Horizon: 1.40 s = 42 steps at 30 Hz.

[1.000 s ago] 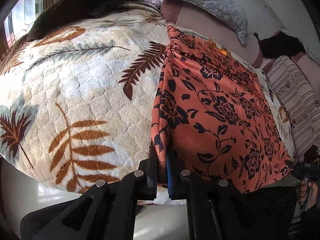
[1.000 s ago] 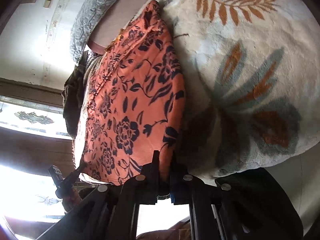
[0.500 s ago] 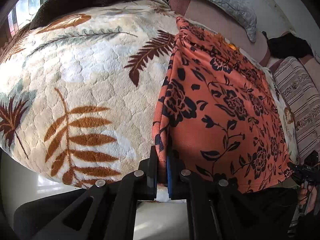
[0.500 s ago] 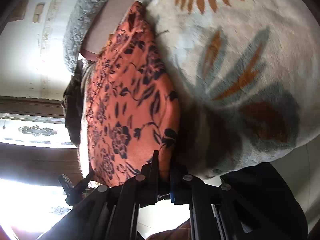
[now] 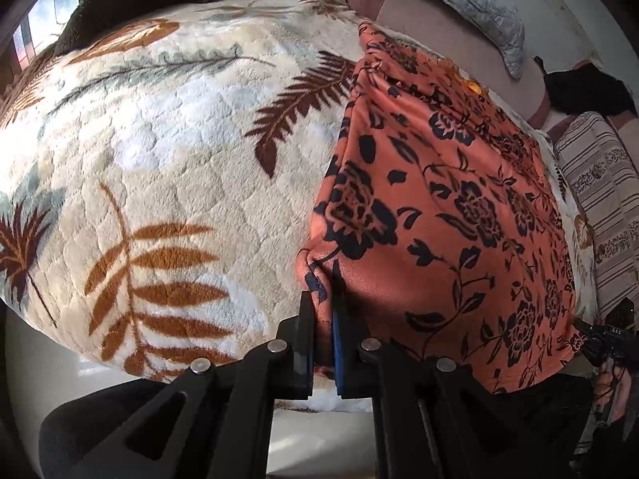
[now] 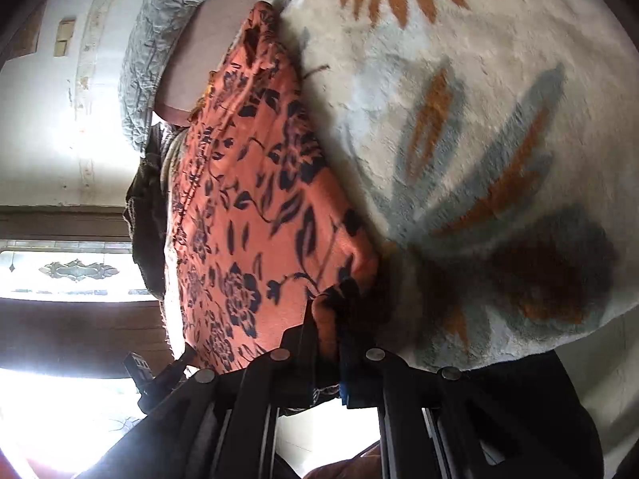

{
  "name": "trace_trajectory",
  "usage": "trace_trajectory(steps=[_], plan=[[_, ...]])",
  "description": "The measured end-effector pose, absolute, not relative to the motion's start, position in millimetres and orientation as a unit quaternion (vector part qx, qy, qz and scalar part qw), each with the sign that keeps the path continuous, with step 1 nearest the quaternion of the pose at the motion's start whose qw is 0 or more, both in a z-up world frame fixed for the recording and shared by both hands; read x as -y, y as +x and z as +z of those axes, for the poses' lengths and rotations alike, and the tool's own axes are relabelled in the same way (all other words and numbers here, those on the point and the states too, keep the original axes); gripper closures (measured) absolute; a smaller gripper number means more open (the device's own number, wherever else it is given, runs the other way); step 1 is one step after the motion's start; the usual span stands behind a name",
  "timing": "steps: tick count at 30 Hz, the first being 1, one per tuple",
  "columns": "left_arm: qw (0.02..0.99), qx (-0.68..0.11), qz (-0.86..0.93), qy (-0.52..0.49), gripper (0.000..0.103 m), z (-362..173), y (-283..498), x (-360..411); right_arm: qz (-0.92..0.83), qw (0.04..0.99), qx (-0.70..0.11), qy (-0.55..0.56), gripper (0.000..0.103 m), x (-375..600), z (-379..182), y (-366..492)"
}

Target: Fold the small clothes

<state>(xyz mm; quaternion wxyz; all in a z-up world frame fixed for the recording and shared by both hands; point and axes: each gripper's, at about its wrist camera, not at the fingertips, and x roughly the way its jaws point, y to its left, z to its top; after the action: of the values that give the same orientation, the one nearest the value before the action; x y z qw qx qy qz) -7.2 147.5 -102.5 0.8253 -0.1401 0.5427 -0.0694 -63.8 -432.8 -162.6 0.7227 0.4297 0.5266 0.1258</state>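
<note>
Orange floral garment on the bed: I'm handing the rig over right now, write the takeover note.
Left claw: shut on a near corner of the orange black-flowered fabric garment.
Right claw: shut on the other near corner of the garment.
Garment lies spread flat on the cream leaf-patterned fleece blanket, running away from you toward the grey quilted pillow.
Done: both near corners gripped.
Left: no fold visible yet; probably carry the near edge to the far edge, release, smooth, fold again.
</note>
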Motion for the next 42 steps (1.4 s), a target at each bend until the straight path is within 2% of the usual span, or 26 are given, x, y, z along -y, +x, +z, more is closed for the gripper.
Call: trace_trajectory(steps=[4,8,10,12,14,15,16,19,20,21,22,23,24,25,28,34,42], plan=[[0.851,-0.49,-0.113,-0.15,0.096,-49,45,-137,0.164,0.741,-0.481,0.438,0.095,441,-124,-16],[0.876,-0.439,-0.129,-0.153,0.097,-9,151,-126,0.188,0.769,-0.421,0.442,0.095,455,-77,84],[0.878,-0.433,-0.114,-0.169,0.098,-11,213,-126,0.181,0.77,-0.39,0.471,0.095,470,-69,136],[0.874,-0.45,-0.098,-0.153,0.098,-32,270,-116,0.172,0.778,-0.392,0.46,0.092,473,-76,188],[0.874,-0.461,-0.072,-0.138,0.09,-64,315,-107,0.125,0.774,-0.411,0.465,0.088,477,-108,226],[0.869,-0.473,-0.057,-0.135,0.078,-80,331,-106,0.107,0.768,-0.427,0.464,0.087,480,-126,237],[0.862,-0.488,-0.026,-0.138,0.072,-93,344,-109,0.078,0.768,-0.437,0.462,0.087,481,-140,242],[0.874,-0.46,0.003,-0.158,0.068,-90,347,-128,0.084,0.768,-0.411,0.484,0.086,478,-153,229],[0.88,-0.445,-0.004,-0.168,0.063,-83,339,-134,0.088,0.776,-0.407,0.474,0.08,475,-149,224],[0.885,-0.435,-0.015,-0.169,0.052,-76,331,-141,0.093,0.781,-0.405,0.466,0.068,474,-145,220],[0.891,-0.424,-0.022,-0.161,0.046,-68,320,-145,0.097,0.787,-0.404,0.457,0.059,472,-140,218],[0.897,-0.415,-0.029,-0.147,0.043,-63,310,-147,0.097,0.795,-0.404,0.443,0.028,471,-134,215],[0.9,-0.413,-0.038,-0.131,0.036,-59,301,-147,0.097,0.802,-0.401,0.432,0.019,470,-128,215],[0.9,-0.416,-0.05,-0.12,0.035,-56,295,-146,0.099,0.807,-0.397,0.426,0.019,472,-123,214],[0.886,-0.442,-0.099,-0.099,0.034,-60,284,-132,0.111,0.8,-0.4,0.433,0.019,480,-119,211],[0.85,-0.501,-0.142,-0.081,0.035,-90,300,-97,0.101,0.825,-0.41,0.376,0.019,472,-115,203],[0.851,-0.494,-0.164,-0.067,0.073,-92,300,-89,0.099,0.87,-0.427,0.227,0.02,453,-102,214]])
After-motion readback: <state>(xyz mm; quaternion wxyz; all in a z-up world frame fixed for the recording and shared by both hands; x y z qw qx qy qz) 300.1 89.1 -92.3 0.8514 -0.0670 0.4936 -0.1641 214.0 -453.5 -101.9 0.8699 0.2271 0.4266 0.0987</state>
